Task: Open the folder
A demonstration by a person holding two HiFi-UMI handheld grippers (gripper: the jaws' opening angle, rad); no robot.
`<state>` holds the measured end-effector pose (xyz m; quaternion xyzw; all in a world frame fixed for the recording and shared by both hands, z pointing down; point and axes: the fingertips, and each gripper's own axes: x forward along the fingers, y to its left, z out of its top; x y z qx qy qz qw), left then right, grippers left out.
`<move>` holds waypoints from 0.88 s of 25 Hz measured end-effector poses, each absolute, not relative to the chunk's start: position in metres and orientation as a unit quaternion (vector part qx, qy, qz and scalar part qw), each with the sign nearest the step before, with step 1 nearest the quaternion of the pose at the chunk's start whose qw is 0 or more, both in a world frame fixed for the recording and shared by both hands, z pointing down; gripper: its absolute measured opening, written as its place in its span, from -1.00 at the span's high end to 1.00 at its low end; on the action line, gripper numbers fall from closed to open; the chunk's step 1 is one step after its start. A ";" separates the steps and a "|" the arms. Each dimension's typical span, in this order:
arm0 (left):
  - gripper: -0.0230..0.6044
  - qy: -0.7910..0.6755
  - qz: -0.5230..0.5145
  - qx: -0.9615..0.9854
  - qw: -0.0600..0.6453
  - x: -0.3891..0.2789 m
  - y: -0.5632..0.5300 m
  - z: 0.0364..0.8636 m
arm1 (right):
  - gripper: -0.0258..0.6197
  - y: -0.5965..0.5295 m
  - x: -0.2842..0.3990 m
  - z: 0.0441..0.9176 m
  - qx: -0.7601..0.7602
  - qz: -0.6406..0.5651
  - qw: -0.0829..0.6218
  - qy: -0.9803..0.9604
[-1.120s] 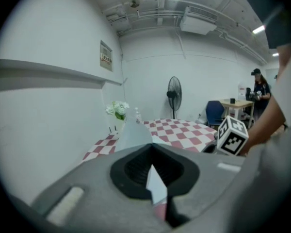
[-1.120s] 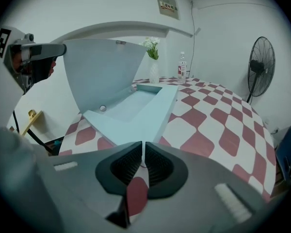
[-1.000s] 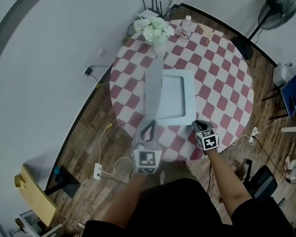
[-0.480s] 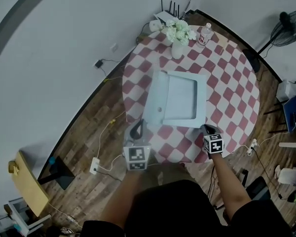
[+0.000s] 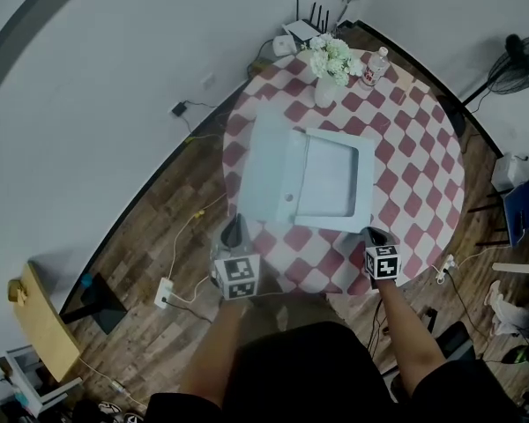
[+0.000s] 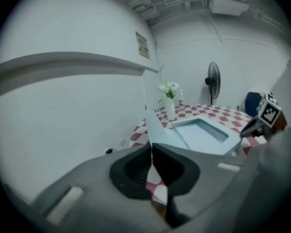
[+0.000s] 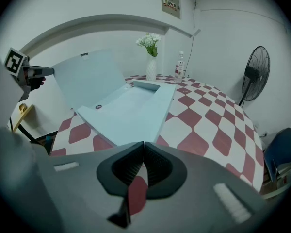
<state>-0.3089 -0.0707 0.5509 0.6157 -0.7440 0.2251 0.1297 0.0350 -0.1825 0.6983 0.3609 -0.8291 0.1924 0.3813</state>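
A pale blue folder (image 5: 331,179) lies on the round checked table (image 5: 423,148). Its cover (image 5: 269,170) is swung over to the left and hangs slanted past the table's left edge. My left gripper (image 5: 236,222) is at the cover's near corner. In the left gripper view the thin cover (image 6: 157,127) runs into the slit between the jaws of that gripper (image 6: 151,147), which are opening slightly. The right gripper view shows the left gripper (image 7: 48,72) at the corner of the raised cover (image 7: 85,79). My right gripper (image 5: 370,233) is shut and empty beside the folder's near right corner.
A vase of white flowers (image 5: 329,69) and a water bottle (image 5: 377,64) stand at the table's far side. A fan (image 5: 520,60) and a blue chair (image 5: 525,201) are on the right. A power strip (image 5: 163,293) with cables lies on the wooden floor left of me.
The cover went from standing nearly upright over the folder to leaning far out to the left. My left gripper moved left and down with it. The right gripper stayed put.
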 end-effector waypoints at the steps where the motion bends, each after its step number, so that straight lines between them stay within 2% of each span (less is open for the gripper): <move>1: 0.89 -0.750 0.222 0.608 0.141 -0.316 -0.069 0.555 | 0.93 -0.182 0.035 0.698 0.361 0.192 0.385 -0.827; 7: 0.84 -0.756 0.247 0.589 0.141 -0.347 -0.064 0.579 | 0.94 -0.183 0.033 0.699 0.371 0.213 0.382 -0.819; 22: 0.71 -0.779 0.237 0.514 0.270 -0.425 -0.057 0.661 | 0.91 -0.188 0.021 0.700 0.353 0.183 0.427 -0.812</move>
